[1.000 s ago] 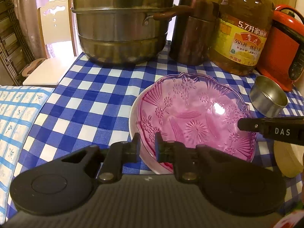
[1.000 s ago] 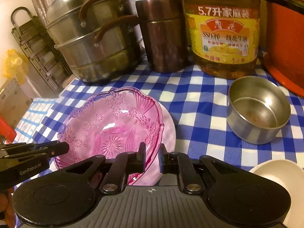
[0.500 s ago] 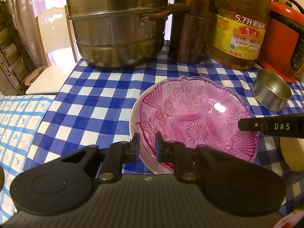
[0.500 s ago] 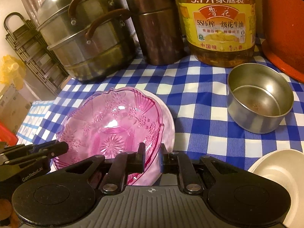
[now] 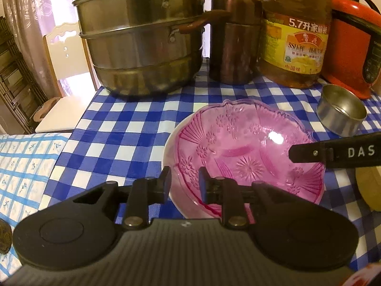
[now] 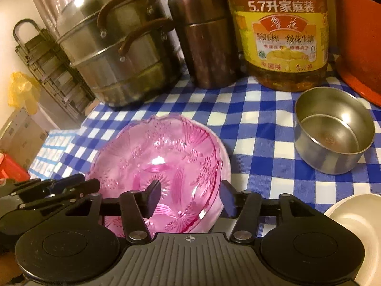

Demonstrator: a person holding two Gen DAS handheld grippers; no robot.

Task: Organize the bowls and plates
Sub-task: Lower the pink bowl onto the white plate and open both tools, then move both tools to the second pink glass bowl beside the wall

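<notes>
While both tongs are opening, the pink glass bowl (image 6: 162, 166) sits nested on the white plate (image 5: 172, 143) on the checked table (image 5: 123, 128), its rim between each pair of pads. The left tongs (image 5: 183, 181) stand narrow, the right tongs (image 6: 189, 199) wide. A pad catching the rim on withdrawal could tip or drag the bowl

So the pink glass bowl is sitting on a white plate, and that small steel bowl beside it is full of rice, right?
Not quite. The small steel bowl is empty; the right wrist view shows its bare bottom. The pink glass bowl does sit on the white plate.
</notes>
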